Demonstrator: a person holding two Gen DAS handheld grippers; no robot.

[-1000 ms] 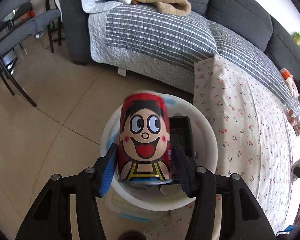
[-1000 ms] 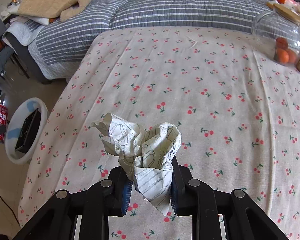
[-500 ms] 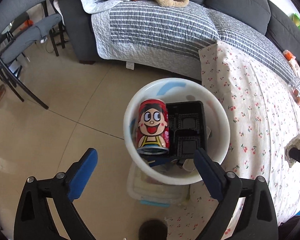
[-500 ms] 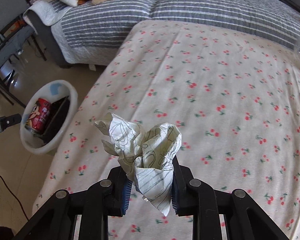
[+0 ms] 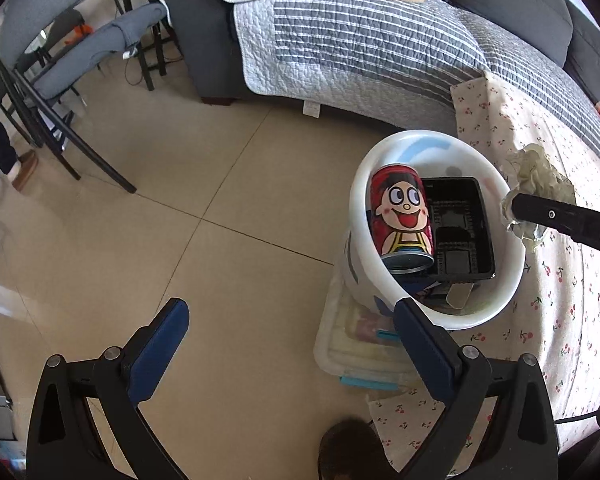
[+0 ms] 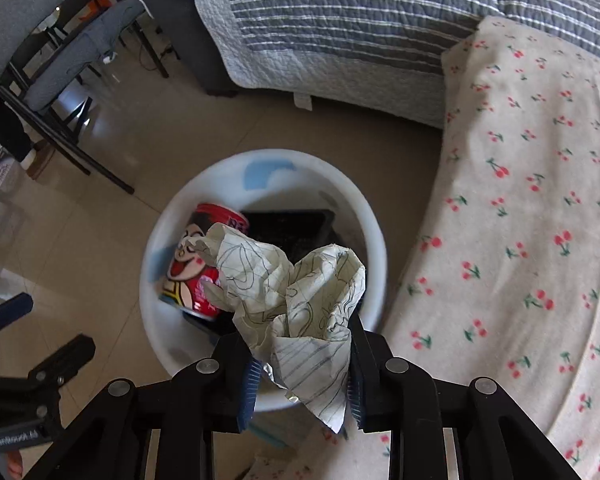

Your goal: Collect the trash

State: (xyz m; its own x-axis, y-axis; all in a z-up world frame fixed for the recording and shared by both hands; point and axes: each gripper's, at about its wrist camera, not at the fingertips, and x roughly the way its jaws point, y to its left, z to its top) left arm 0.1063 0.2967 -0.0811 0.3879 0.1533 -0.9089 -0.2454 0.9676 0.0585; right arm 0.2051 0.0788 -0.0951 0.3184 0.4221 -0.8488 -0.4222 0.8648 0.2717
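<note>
A white trash bin [image 5: 360, 208] [image 6: 160, 248] stands on the floor beside the table. Inside it lie a red cartoon-face can [image 5: 400, 216] [image 6: 188, 276] and a black plastic tray [image 5: 456, 232] [image 6: 292, 224]. My left gripper [image 5: 290, 312] is wide open and empty, above the floor at the bin's near-left side. My right gripper [image 6: 298, 336] hovers over the bin's near rim with a crumpled lined paper [image 6: 292, 288] between its pads. Its jaws are opening, and the paper still sits between them. In the left wrist view that paper [image 5: 540, 172] shows above the bin's right rim.
A cherry-print tablecloth [image 6: 520, 240] covers the table right of the bin. A clear storage box [image 5: 352, 344] sits under the bin. A sofa with a striped quilt [image 5: 360, 40] lies beyond, and chairs [image 5: 60, 80] and a person's foot [image 5: 24, 164] are at far left.
The left gripper let go of the can, which now lies in the bin, then opened wide and drew back left. The right gripper carried the paper from over the table to above the bin.
</note>
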